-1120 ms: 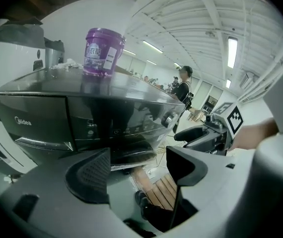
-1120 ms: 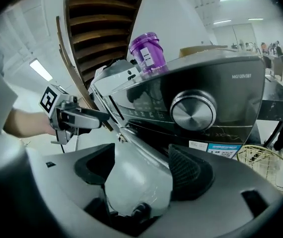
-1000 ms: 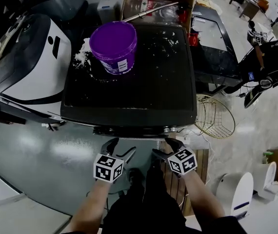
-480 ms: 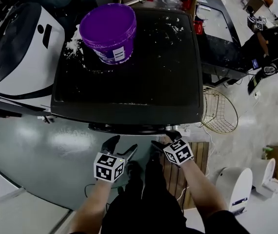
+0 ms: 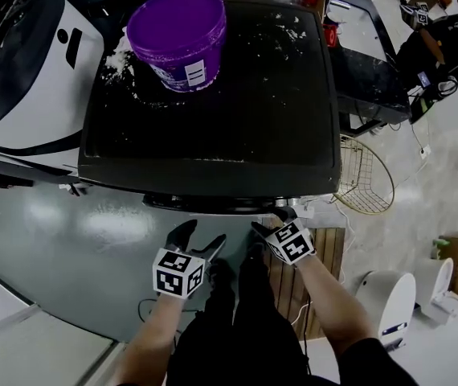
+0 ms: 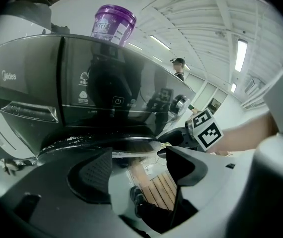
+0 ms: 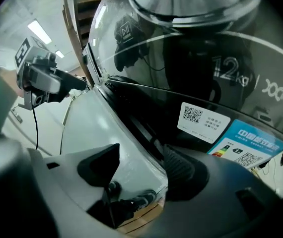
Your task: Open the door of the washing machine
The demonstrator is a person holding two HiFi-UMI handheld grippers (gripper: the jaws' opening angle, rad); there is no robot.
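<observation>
Sinking at six o'clock below the washing machine [image 5: 213,119], the right gripper [image 5: 269,222] had been closing its not-yet-clamped jaws astride the door rim [image 7: 144,130] and would likely need a firm bite before pulling; the left gripper [image 5: 201,238] gaped empty.

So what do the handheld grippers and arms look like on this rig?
Each hand carries a light grey-bodied gripper. The left tongs and right tongs are black, curved and tapering, with textured black pads. A white cube printed with black square markers sits on each. No sleeves reach the forearms, and the clothing is dark.
</observation>
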